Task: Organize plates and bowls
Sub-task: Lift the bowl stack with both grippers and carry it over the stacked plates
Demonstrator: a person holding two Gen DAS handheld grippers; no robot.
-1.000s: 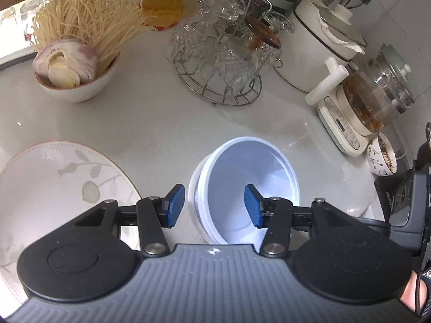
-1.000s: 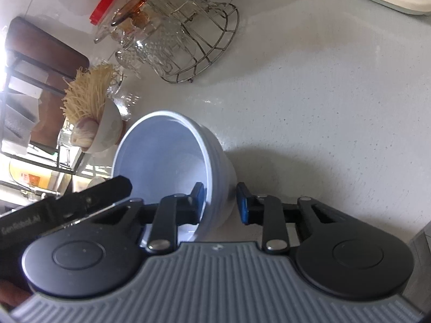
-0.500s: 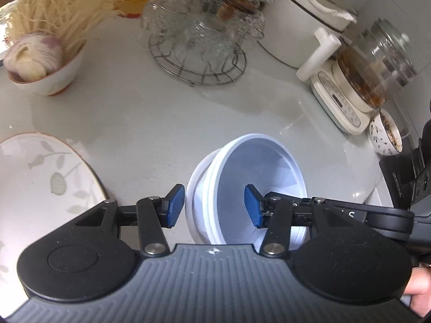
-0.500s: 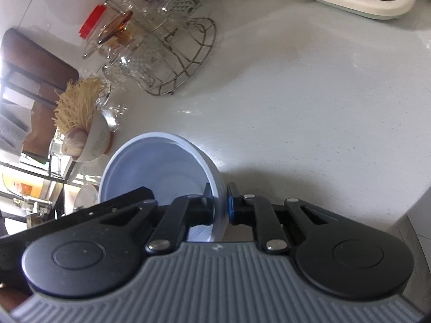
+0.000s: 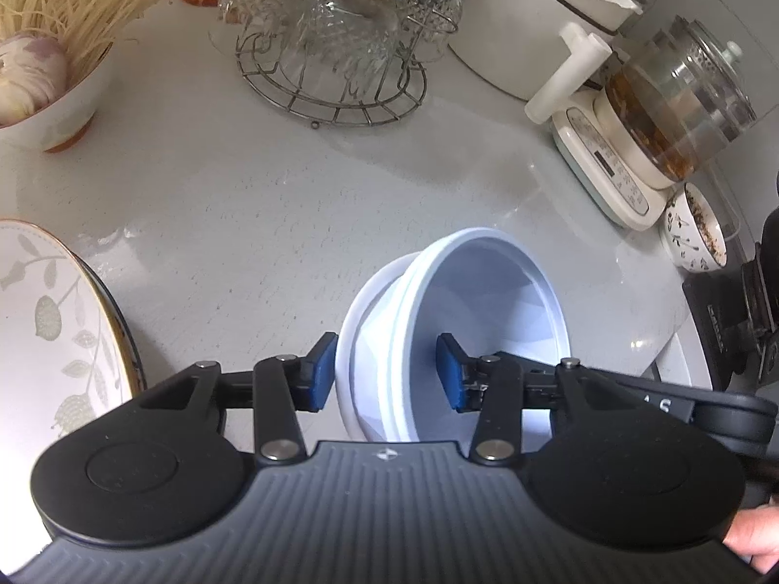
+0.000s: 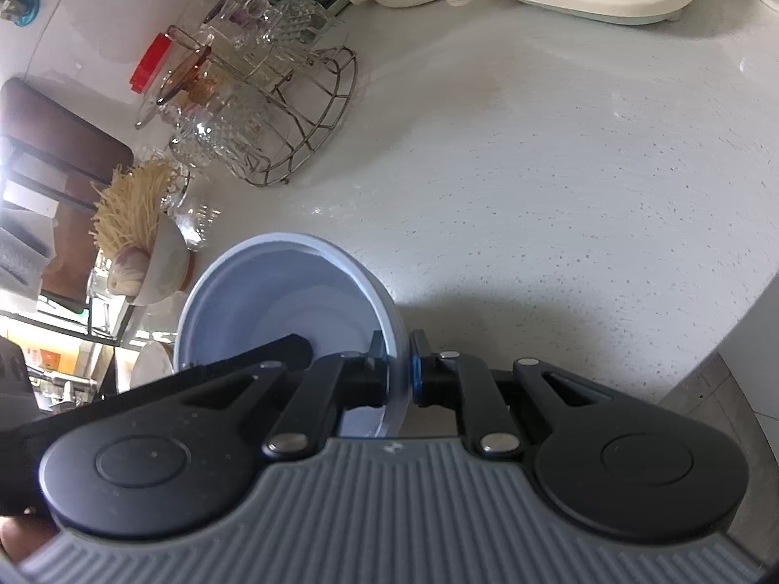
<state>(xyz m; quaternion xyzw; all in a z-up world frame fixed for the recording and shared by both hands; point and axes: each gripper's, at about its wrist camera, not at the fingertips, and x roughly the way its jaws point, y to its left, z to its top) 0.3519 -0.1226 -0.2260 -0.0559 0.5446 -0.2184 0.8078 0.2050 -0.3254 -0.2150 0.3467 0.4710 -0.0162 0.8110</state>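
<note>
Broadly, a pale speckled countertop (image 5: 302, 204) carries everything; at its left edge lies a leaf-patterned plate (image 5: 44, 340); behind stands a wire rack of glassware (image 5: 336, 44); near the middle a white bowl (image 5: 491, 287) is tilted on its side, seemingly nested with a second. The right gripper (image 6: 399, 374) is clamped on the bowl's rim; the left gripper (image 5: 384, 372) straddles the opposite wall, its jaws just closing, the left pad touching and the right one seemingly clear.
</note>
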